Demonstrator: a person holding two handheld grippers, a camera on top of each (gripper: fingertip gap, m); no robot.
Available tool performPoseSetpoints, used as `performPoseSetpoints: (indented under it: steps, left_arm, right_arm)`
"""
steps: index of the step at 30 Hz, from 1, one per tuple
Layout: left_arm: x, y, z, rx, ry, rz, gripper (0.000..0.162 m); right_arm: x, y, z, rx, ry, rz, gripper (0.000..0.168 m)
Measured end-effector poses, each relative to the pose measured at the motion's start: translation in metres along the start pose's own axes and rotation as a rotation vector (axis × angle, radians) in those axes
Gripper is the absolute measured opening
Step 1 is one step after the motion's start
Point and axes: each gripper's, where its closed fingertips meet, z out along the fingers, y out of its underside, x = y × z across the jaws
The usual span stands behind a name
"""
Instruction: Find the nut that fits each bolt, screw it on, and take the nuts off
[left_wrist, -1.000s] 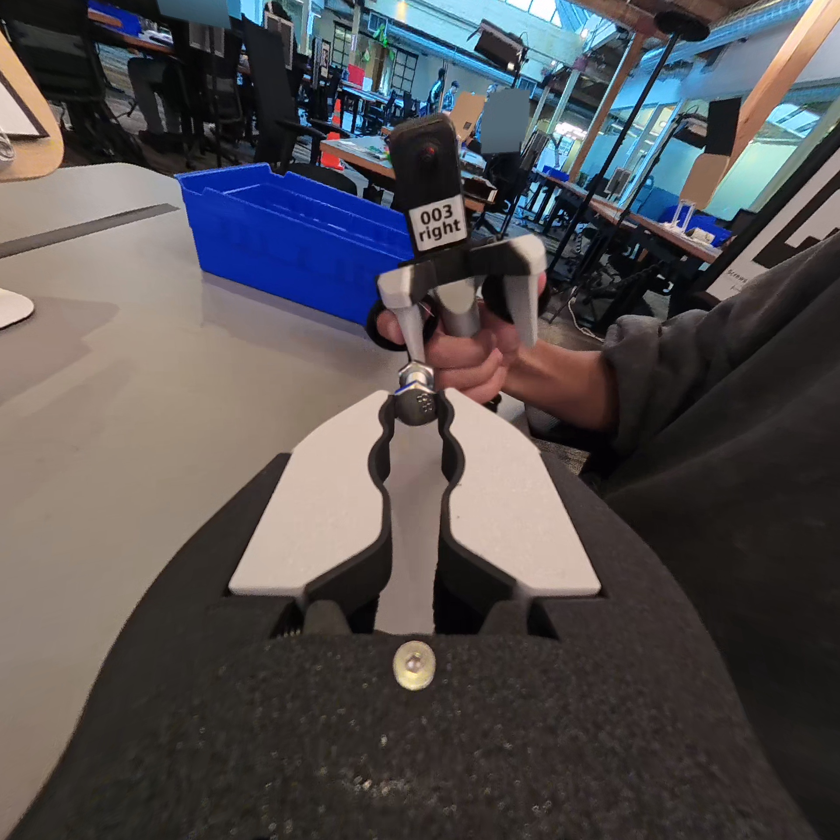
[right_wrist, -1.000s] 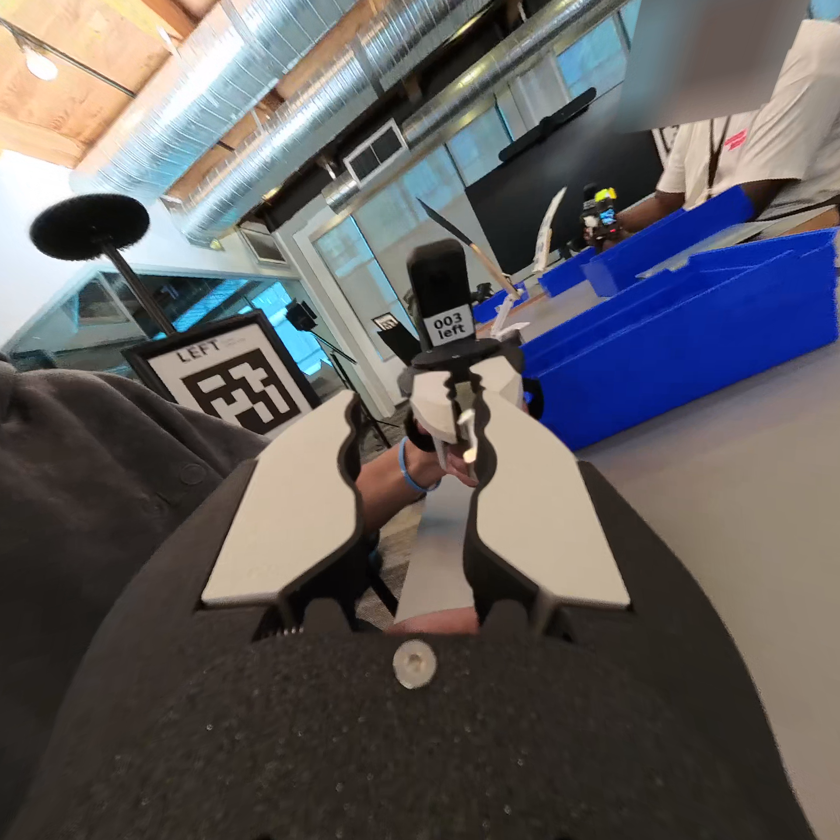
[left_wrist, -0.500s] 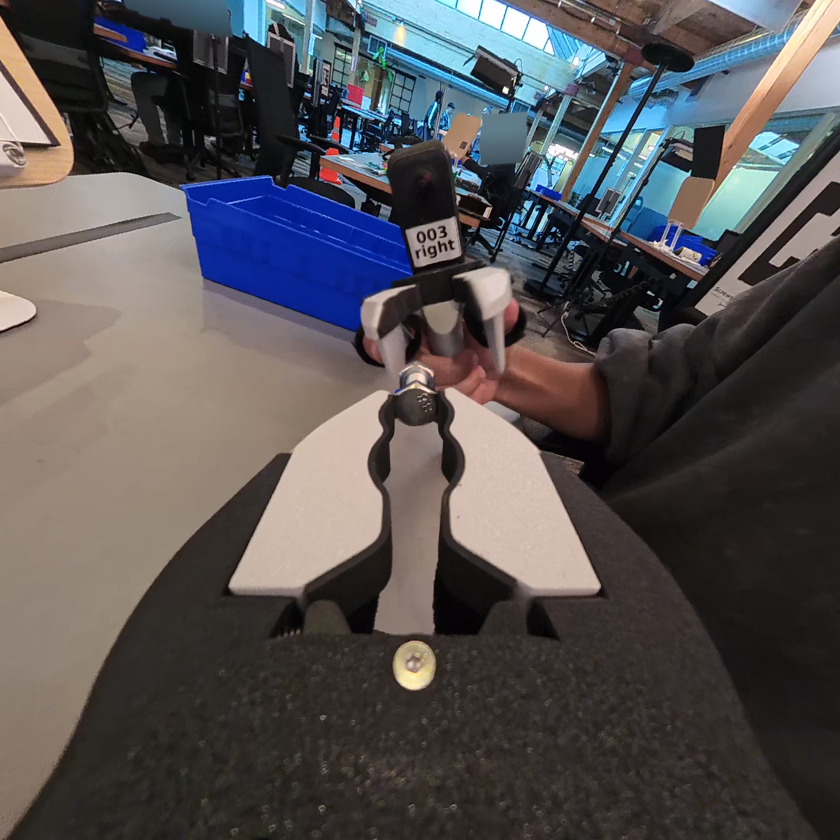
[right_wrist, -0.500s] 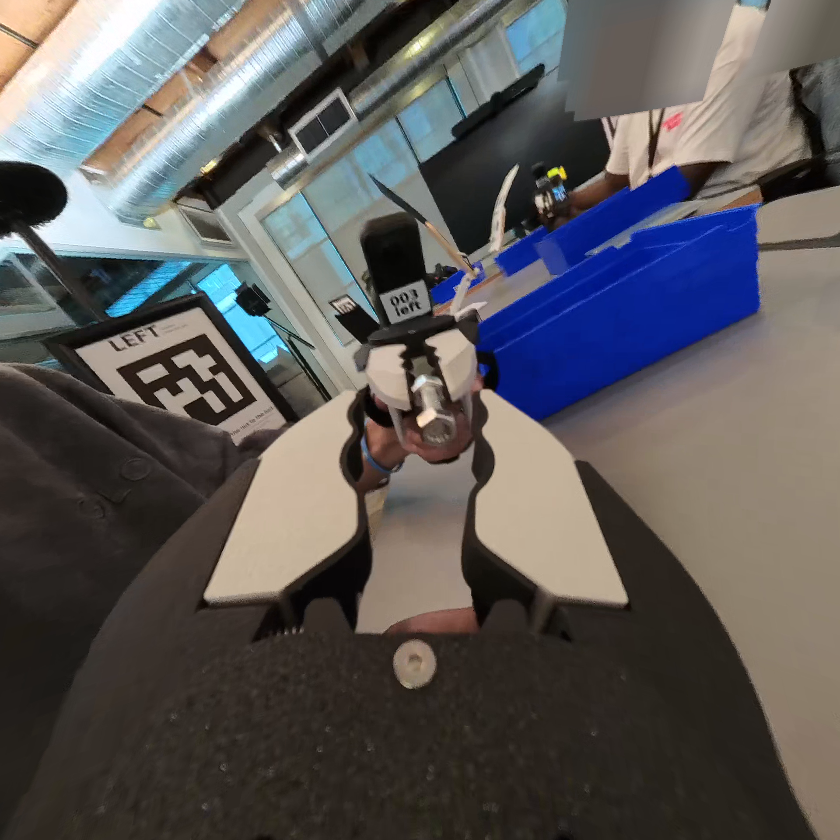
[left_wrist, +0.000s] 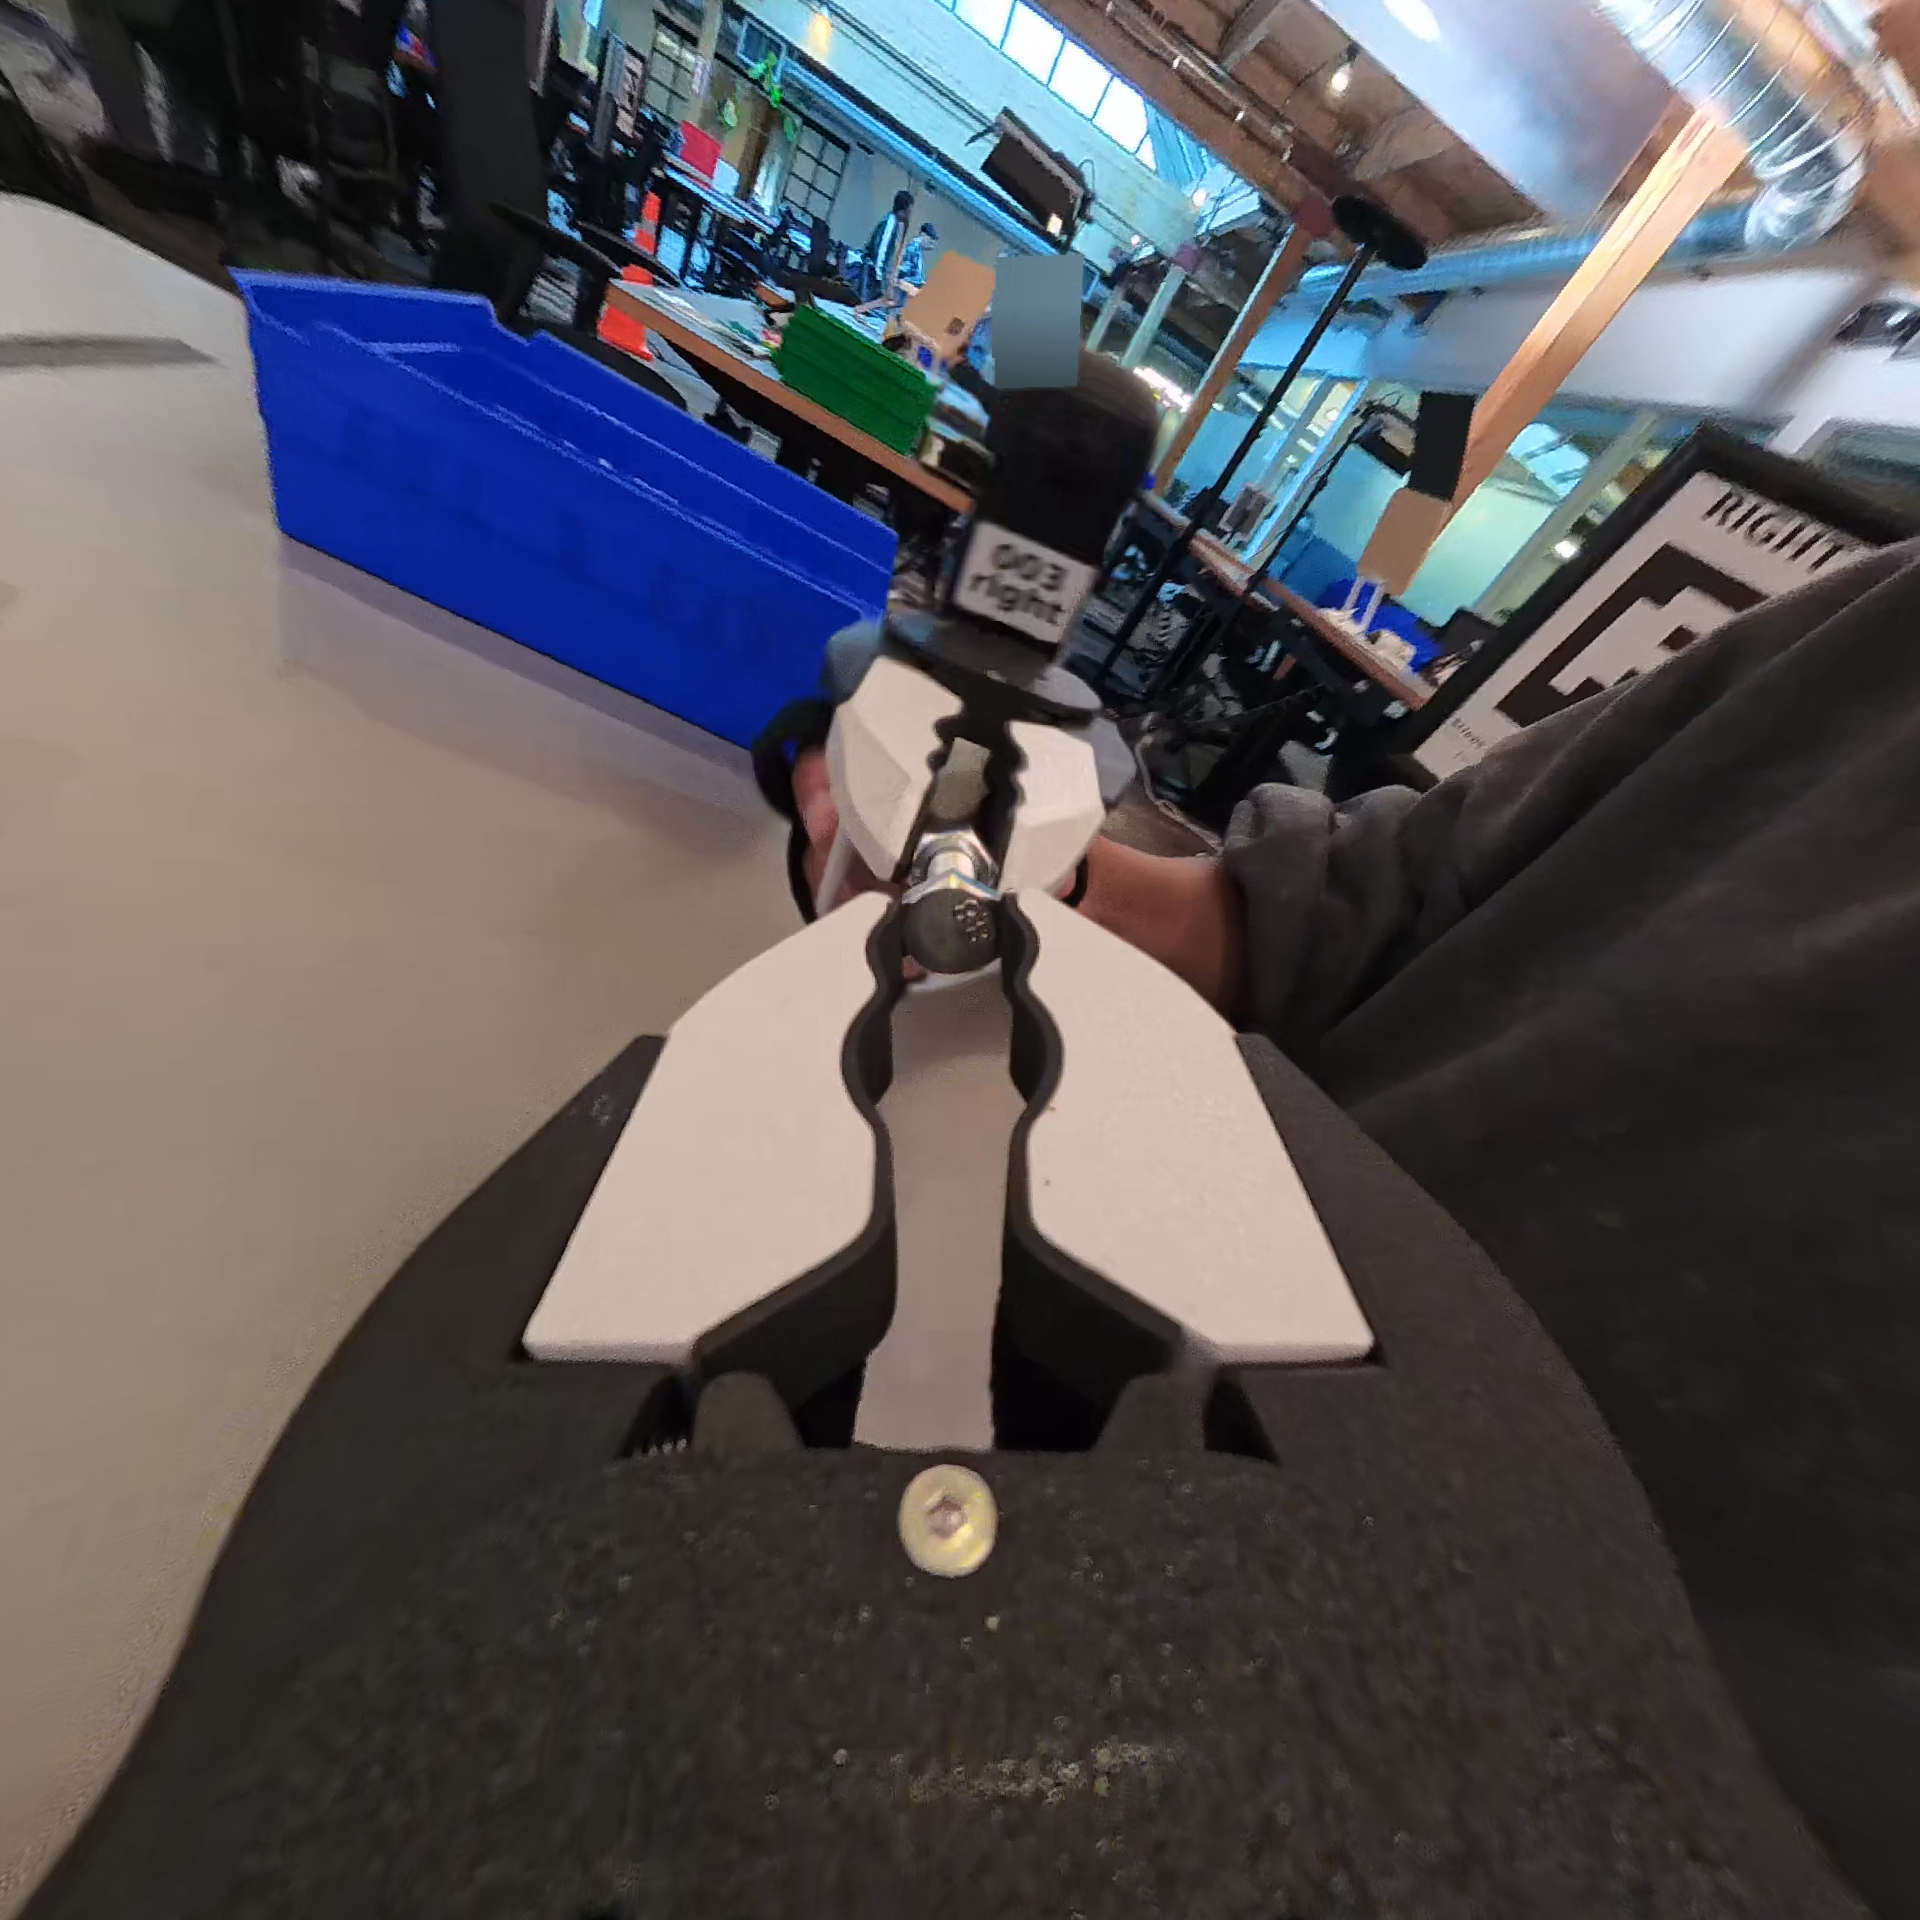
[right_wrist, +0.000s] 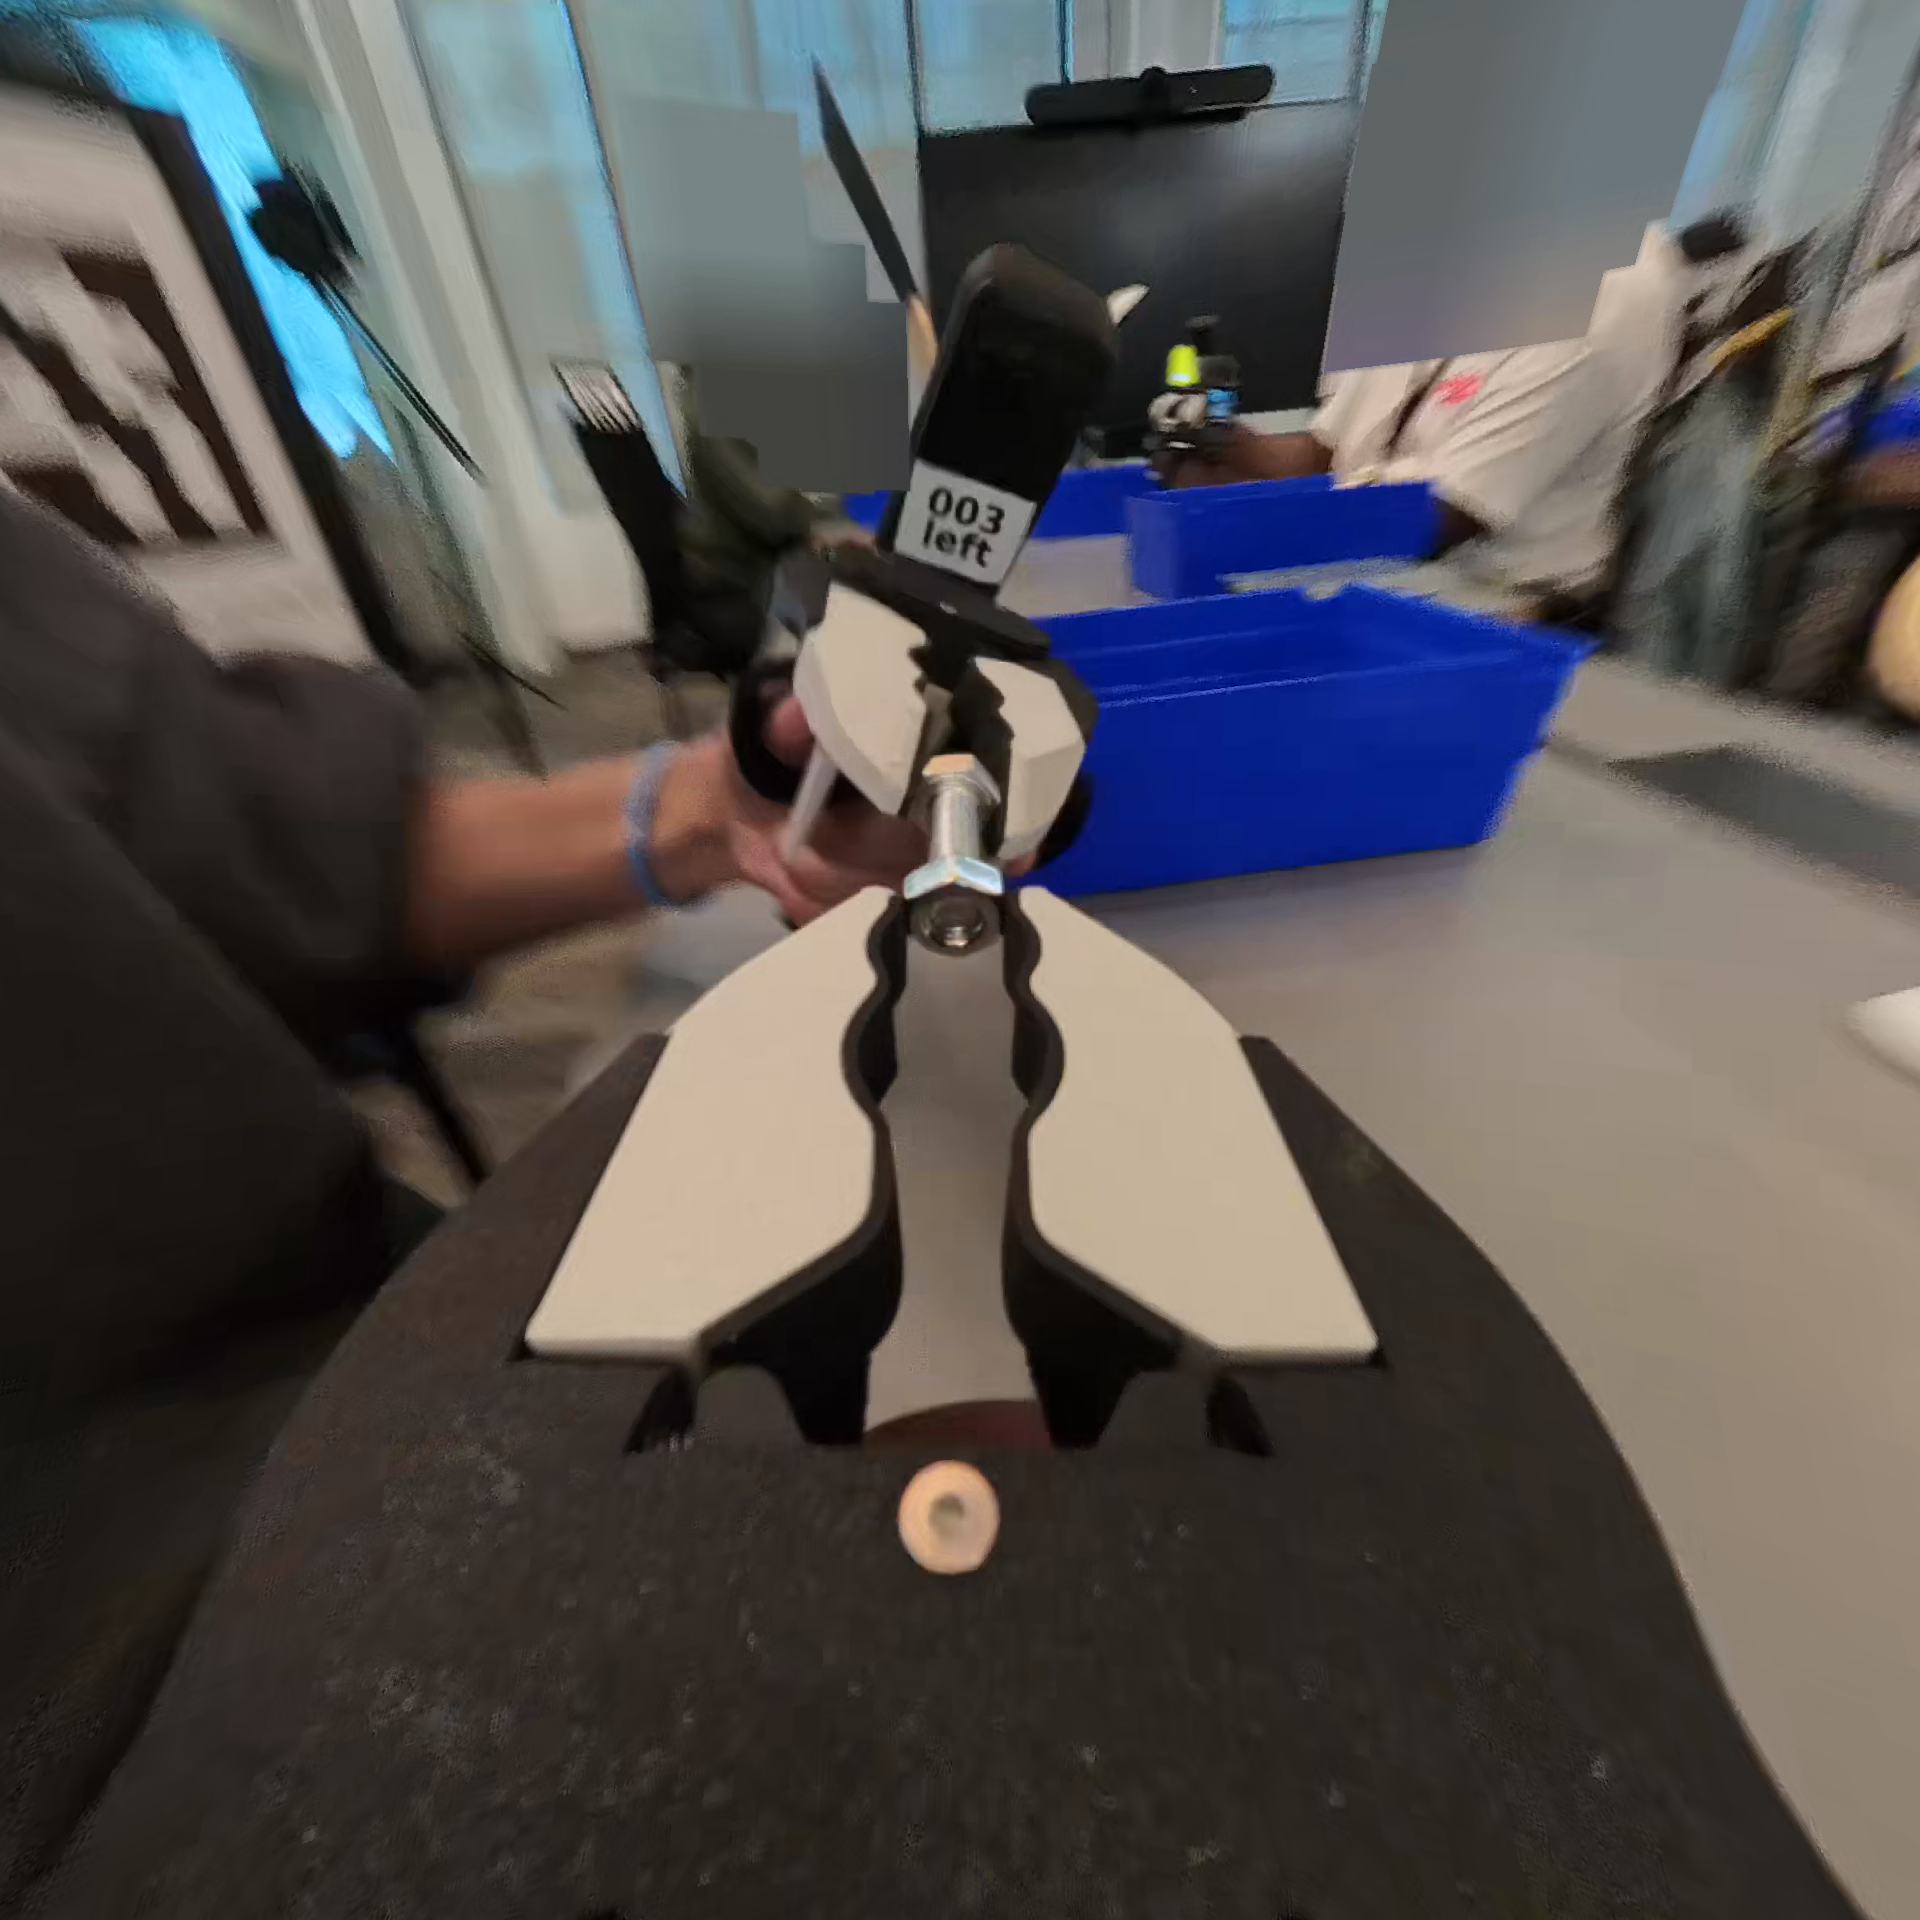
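I am clamping the left gripper (left_wrist: 951, 935) on the head of 1 bolt (left_wrist: 948, 920) held above the grey table (left_wrist: 312, 935), while the right gripper (right_wrist: 951, 925) is gripping the nut (right_wrist: 953, 914) on its far end; 1 blue bin (right_wrist: 1299, 727) is sitting beyond.

Both grippers (left_wrist: 951, 940) (right_wrist: 953, 925) clamped, tip to tip

Bright daylight from skylights (left_wrist: 1081, 73) and windows; heavy motion blur on backgrounds (worse in right wrist view), fisheye-bent edges.
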Motion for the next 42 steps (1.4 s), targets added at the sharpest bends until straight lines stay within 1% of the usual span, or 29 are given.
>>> performPoseSetpoints:
  steps: [3, 5, 8, 9, 11, 13, 14, 15, 16, 19, 20, 21, 22, 23, 24, 25, 26, 27, 28, 29, 30, 31, 34, 35, 37, 38, 40, 41, 42]
  left_arm:
    - [-0.001, 0.005, 0.001, -0.017, 0.039, -0.081, 0.017]
    - [-0.003, 0.011, 0.003, -0.045, 0.056, -0.151, 0.017]
    - [-0.007, 0.017, 0.006, -0.065, 0.117, -0.348, 0.017]
    - [-0.008, 0.018, 0.007, -0.063, 0.137, -0.411, 0.017]
    - [-0.01, 0.019, 0.008, -0.049, 0.165, -0.476, 0.017]
    - [-0.01, 0.018, 0.009, -0.037, 0.169, -0.476, 0.017]
    - [-0.01, 0.017, 0.009, -0.029, 0.163, -0.462, 0.017]
    - [-0.012, 0.016, 0.009, -0.03, 0.143, -0.438, 0.017]
    - [-0.012, 0.015, 0.008, -0.03, 0.13, -0.412, 0.017]
    - [-0.008, 0.001, 0.0, 0.025, 0.117, -0.329, 0.017]
    - [-0.009, -0.003, -0.004, 0.031, 0.087, -0.28, 0.017]
    - [-0.009, -0.006, -0.008, 0.033, 0.053, -0.222, 0.017]
    - [-0.009, -0.008, -0.012, 0.03, 0.018, -0.157, 0.017]
    - [-0.008, -0.01, -0.015, 0.022, -0.021, -0.088, 0.017]
    - [-0.008, -0.012, -0.018, 0.012, -0.059, -0.023, 0.017]
    - [-0.007, -0.013, -0.02, 0.001, -0.09, 0.03, 0.017]
    - [-0.006, -0.014, -0.022, -0.008, -0.114, 0.075, 0.017]
    - [-0.005, -0.016, -0.023, -0.013, -0.131, 0.111, 0.017]
    - [-0.005, -0.016, -0.025, -0.017, -0.146, 0.143, 0.017]
    - [-0.004, -0.017, -0.026, -0.018, -0.159, 0.17, 0.017]
    - [-0.003, -0.016, -0.026, -0.028, -0.164, 0.189, 0.017]
    - [-0.002, -0.014, -0.026, -0.047, -0.161, 0.206, 0.017]
    - [0.0, -0.007, -0.022, -0.094, -0.17, 0.252, 0.017]
    - [0.0, -0.004, -0.021, -0.109, -0.172, 0.26, 0.017]
    - [0.0, -0.001, -0.018, -0.125, -0.18, 0.279, 0.017]
    - [0.0, 0.001, -0.017, -0.136, -0.176, 0.284, 0.017]
    - [0.0, 0.005, -0.015, -0.162, -0.184, 0.298, 0.017]
    - [0.0, 0.006, -0.015, -0.171, -0.184, 0.306, 0.017]
    - [0.001, 0.006, -0.014, -0.172, -0.182, 0.308, 0.017]
  right_arm:
    - [0.001, 0.006, -0.002, -0.142, 0.183, -0.461, 0.018]
    - [0.003, 0.011, -0.004, -0.238, 0.267, -0.741, 0.018]
    - [0.005, 0.015, -0.008, -0.342, 0.371, -1.154, 0.018]
    - [0.005, 0.016, -0.009, -0.373, 0.4, -1.261, 0.018]
    - [0.005, 0.016, -0.01, -0.401, 0.433, -1.393, 0.018]
    - [0.005, 0.016, -0.01, -0.387, 0.453, -1.401, 0.018]
    - [0.006, 0.015, -0.01, -0.355, 0.463, -1.327, 0.018]
    - [0.007, 0.018, -0.01, -0.35, 0.451, -1.204, 0.018]
    - [0.004, 0.018, -0.009, -0.324, 0.409, -1.087, 0.023]
    - [-0.004, 0.001, -0.007, -0.151, 0.325, -0.745, 0.046]
    - [-0.002, -0.004, -0.008, -0.1, 0.304, -0.612, 0.051]
    - [0.0, -0.005, -0.008, -0.069, 0.26, -0.467, 0.05]
    - [0.002, -0.005, -0.007, -0.045, 0.205, -0.294, 0.052]
    - [0.013, -0.006, -0.006, -0.006, 0.206, -0.095, 0.053]
    - [0.018, -0.004, -0.004, 0.02, 0.146, 0.125, 0.051]
    - [0.021, -0.001, 0.0, 0.048, 0.072, 0.367, 0.05]
    - [0.019, -0.001, 0.004, 0.08, -0.036, 0.585, 0.057]
    - [0.017, -0.001, 0.007, 0.104, -0.128, 0.765, 0.058]
    - [0.015, 0.002, 0.01, 0.11, -0.194, 0.9, 0.054]
    - [0.013, 0.003, 0.012, 0.131, -0.252, 0.98, 0.054]
    - [0.012, 0.004, 0.014, 0.15, -0.277, 1.055, 0.049]
    - [0.009, 0.007, 0.017, 0.141, -0.306, 1.128, 0.049]
    - [0.004, -0.004, 0.018, 0.236, -0.469, 1.36, 0.045]
    - [0.003, -0.006, 0.018, 0.258, -0.505, 1.398, 0.043]
    - [-0.001, 0.0, 0.021, 0.234, -0.51, 1.419, 0.043]
    - [-0.001, 0.001, 0.022, 0.235, -0.51, 1.43, 0.039]
    - [0.0, -0.001, 0.02, 0.264, -0.539, 1.454, 0.026]
    - [0.001, -0.001, 0.019, 0.269, -0.536, 1.454, 0.016]
    - [0.0, 0.001, 0.02, 0.253, -0.53, 1.436, 0.015]
